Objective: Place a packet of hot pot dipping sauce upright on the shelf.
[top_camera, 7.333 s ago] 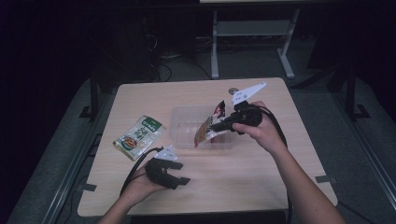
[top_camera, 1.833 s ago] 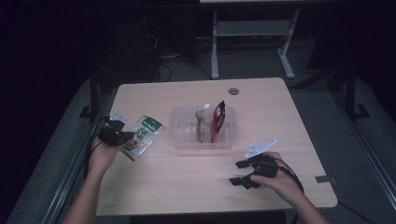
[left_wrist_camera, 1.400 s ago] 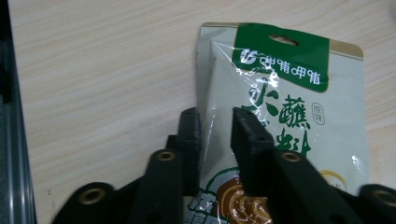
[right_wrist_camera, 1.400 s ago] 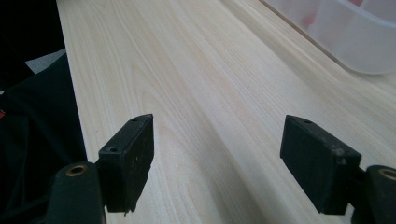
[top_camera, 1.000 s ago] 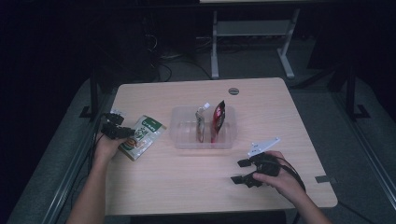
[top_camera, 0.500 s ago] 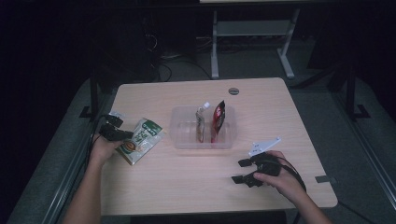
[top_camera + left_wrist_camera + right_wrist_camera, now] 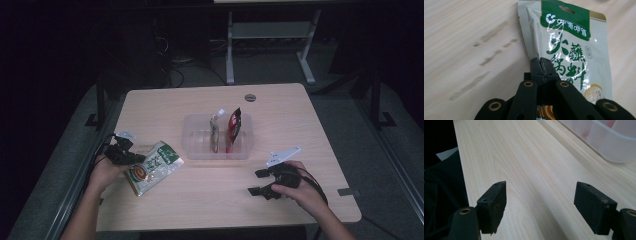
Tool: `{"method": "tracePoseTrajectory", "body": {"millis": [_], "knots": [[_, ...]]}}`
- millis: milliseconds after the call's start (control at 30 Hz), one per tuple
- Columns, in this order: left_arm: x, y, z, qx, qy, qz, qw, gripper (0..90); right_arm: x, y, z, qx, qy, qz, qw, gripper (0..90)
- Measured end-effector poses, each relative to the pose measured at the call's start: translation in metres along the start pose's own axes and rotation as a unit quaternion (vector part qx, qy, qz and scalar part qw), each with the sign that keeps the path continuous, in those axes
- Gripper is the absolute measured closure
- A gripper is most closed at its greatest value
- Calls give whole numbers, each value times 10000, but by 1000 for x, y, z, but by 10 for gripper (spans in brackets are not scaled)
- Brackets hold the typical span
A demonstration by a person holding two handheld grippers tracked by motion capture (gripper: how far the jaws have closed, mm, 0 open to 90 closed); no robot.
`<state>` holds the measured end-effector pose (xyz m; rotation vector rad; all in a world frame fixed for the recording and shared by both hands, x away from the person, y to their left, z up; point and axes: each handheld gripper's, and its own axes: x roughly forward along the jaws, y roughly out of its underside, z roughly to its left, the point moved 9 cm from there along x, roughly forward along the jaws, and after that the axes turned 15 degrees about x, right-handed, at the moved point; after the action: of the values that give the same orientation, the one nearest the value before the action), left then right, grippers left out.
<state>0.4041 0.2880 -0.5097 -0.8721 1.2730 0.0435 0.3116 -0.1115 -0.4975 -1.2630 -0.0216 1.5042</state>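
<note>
- Left hand-held gripper [image 7: 131, 159], lower left: jaws just closed, pinching the green packet [image 7: 569, 52] by its edge.
- Right hand-held gripper [image 7: 259, 182]: spread, idle on the surface [image 7: 210, 205].
- Step: pick-up; next, likely a carry to the clear tray [image 7: 192, 131].

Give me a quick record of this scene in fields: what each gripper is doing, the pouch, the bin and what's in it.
left gripper: shut on the green pouch's edge
green pouch: off the table's left part, one end raised
right gripper: open, nothing between its jaws, low over the table
clear bin: mid-table
bin contents: red pouch and pale pouch, both upright
</note>
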Motion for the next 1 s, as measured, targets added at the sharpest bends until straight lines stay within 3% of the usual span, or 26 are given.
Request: {"method": "tracePoseTrajectory", "body": {"millis": [133,433,500,533,633,700,900,1000], "knots": [[-1,-7,-25,249,119,49,9996,900,-2,-2,-2,-60,100,-52,9999,268],[1,-15,-74,502,452,66,9977,900,-3,-3,-4,-87,123,-80,9999,268],[2,-17,-79,545,486,40,9973,900,-3,-4,-4,-97,119,-62,9999,268],[4,-21,-87,662,603,57,9960,900,-2,-4,-4,-127,116,-57,9998,268],[8,-25,-96,712,728,68,9948,900,-1,-4,-3,-126,121,-27,9998,279],[15,-34,-109,831,929,17,9922,900,-1,-5,-3,-113,112,-27,9999,279],[28,-59,-137,1160,1142,-106,9866,900,-2,-5,-6,-51,139,-35,9999,279],[36,-72,-149,1196,1192,-161,9855,900,-4,-5,-7,-44,155,-69,9998,279]]}}
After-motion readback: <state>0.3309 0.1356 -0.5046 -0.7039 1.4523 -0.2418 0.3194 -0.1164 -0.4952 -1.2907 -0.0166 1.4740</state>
